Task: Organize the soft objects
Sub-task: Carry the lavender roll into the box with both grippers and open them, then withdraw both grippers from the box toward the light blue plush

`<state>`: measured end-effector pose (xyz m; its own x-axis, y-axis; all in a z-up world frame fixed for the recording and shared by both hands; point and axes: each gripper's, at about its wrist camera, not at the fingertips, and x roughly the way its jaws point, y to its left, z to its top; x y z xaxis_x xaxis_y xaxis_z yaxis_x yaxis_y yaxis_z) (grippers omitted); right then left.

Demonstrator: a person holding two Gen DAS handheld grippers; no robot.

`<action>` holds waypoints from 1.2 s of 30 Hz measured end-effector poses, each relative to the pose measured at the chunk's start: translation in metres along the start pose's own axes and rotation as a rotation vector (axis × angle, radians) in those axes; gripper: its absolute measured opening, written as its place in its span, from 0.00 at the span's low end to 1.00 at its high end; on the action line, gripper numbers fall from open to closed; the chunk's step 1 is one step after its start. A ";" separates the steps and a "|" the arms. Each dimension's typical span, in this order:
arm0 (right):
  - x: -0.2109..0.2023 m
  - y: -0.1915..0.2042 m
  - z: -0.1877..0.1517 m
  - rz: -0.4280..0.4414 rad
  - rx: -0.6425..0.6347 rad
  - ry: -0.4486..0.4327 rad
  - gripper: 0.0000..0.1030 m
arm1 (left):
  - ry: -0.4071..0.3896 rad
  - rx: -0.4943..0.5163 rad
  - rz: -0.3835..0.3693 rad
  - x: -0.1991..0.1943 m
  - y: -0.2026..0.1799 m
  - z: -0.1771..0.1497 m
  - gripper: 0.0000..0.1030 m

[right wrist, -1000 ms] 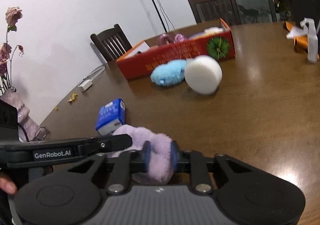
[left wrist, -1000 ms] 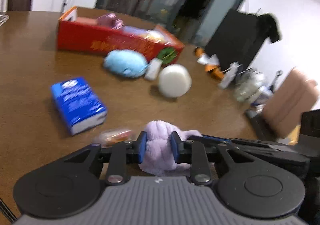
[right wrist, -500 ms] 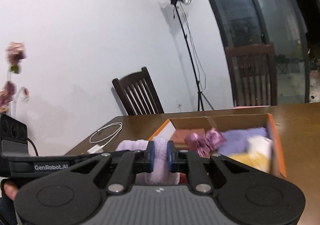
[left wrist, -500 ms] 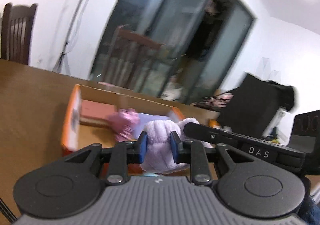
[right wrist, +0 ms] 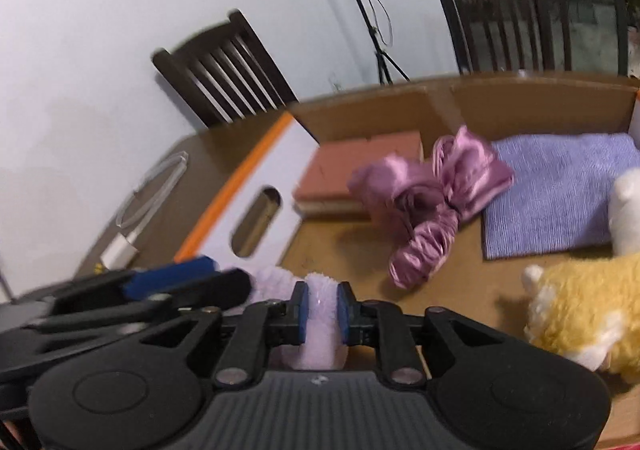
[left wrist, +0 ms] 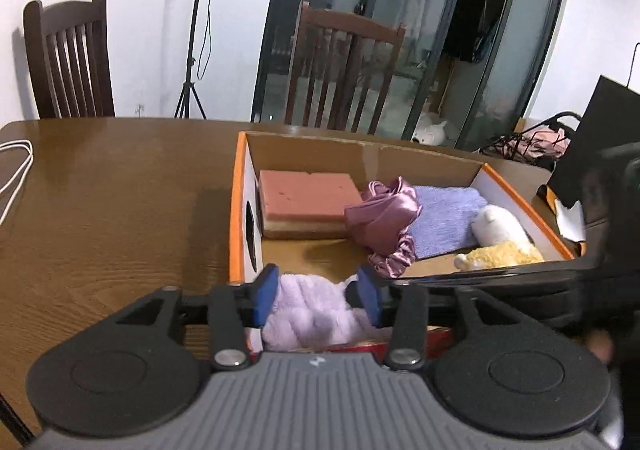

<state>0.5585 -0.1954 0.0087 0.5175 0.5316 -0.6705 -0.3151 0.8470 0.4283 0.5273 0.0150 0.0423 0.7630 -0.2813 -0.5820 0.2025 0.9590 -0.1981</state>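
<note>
Nearest to me, my left gripper (left wrist: 318, 296) has just been opening; its blue pads stand apart with the fluffy lilac cloth (left wrist: 312, 316) bunched between them, and I cannot tell whether the pads still touch it. My right gripper (right wrist: 323, 308) has also been opening a little, yet its pads are still clamped on a fold of the same cloth (right wrist: 320, 324), whose lower part is hidden behind the gripper body. In the right wrist view the left gripper's fingers (right wrist: 168, 282) cross the lower left, blurred. The cloth hangs just over the near edge of the cardboard box (left wrist: 240, 210) on the brown desk (left wrist: 112, 210); the box's near wall is mostly covered by my grippers. Inside the box, a yellow plush toy (right wrist: 576, 314) lies at the right, cut off by the frame edge, with a white plush (left wrist: 498, 224) touching it. Further in, a shiny pink satin scrunchie (right wrist: 428, 202) rests partly on a folded purple towel (right wrist: 560, 190). A pink sponge block (left wrist: 308, 202) sits against the left wall. On the desk to the left lies a white cable (right wrist: 152, 194), its shape smeared by blur. Beyond the desk stand two dark wooden chairs (left wrist: 68, 54) and a light stand (left wrist: 196, 30).
</note>
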 end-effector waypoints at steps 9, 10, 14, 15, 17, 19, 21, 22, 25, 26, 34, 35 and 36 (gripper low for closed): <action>-0.068 0.023 0.009 -0.028 -0.052 -0.142 0.36 | -0.123 0.043 0.008 -0.068 -0.007 0.008 0.69; -0.086 0.025 0.008 -0.028 -0.074 -0.173 0.39 | -0.149 0.053 0.011 -0.082 -0.009 0.007 0.72; -0.169 0.026 -0.010 -0.088 -0.130 -0.288 0.46 | -0.235 0.117 0.017 -0.135 -0.022 -0.004 0.82; -0.189 0.026 -0.018 -0.114 -0.136 -0.314 0.47 | -0.257 0.131 0.015 -0.149 -0.026 -0.008 0.83; -0.224 0.028 -0.033 -0.143 -0.160 -0.360 0.51 | -0.287 0.155 0.007 -0.169 -0.030 -0.015 0.85; -0.255 0.031 -0.049 -0.167 -0.169 -0.400 0.53 | -0.314 0.161 0.007 -0.187 -0.037 -0.021 0.88; -0.275 0.035 -0.060 -0.168 -0.178 -0.428 0.54 | -0.325 0.164 0.012 -0.198 -0.043 -0.025 0.88; -0.283 0.036 -0.067 -0.166 -0.178 -0.441 0.55 | -0.327 0.163 0.014 -0.202 -0.046 -0.028 0.88; -0.301 0.044 -0.087 -0.170 -0.197 -0.479 0.57 | -0.343 0.156 0.013 -0.216 -0.053 -0.048 0.91; -0.305 0.046 -0.097 -0.174 -0.197 -0.496 0.58 | -0.354 0.149 0.015 -0.222 -0.053 -0.058 0.95; -0.295 0.053 -0.220 -0.192 -0.197 -0.468 0.64 | -0.273 0.038 0.069 -0.245 -0.058 -0.174 0.96; -0.291 0.054 -0.231 -0.185 -0.187 -0.453 0.64 | -0.252 0.035 0.075 -0.246 -0.059 -0.185 0.96; -0.289 0.052 -0.241 -0.175 -0.166 -0.436 0.64 | -0.229 0.037 0.082 -0.246 -0.061 -0.192 0.96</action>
<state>0.2008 -0.3020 0.0785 0.8473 0.3572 -0.3930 -0.2974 0.9322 0.2061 0.2094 0.0195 0.0463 0.8960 -0.1921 -0.4004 0.1538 0.9800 -0.1262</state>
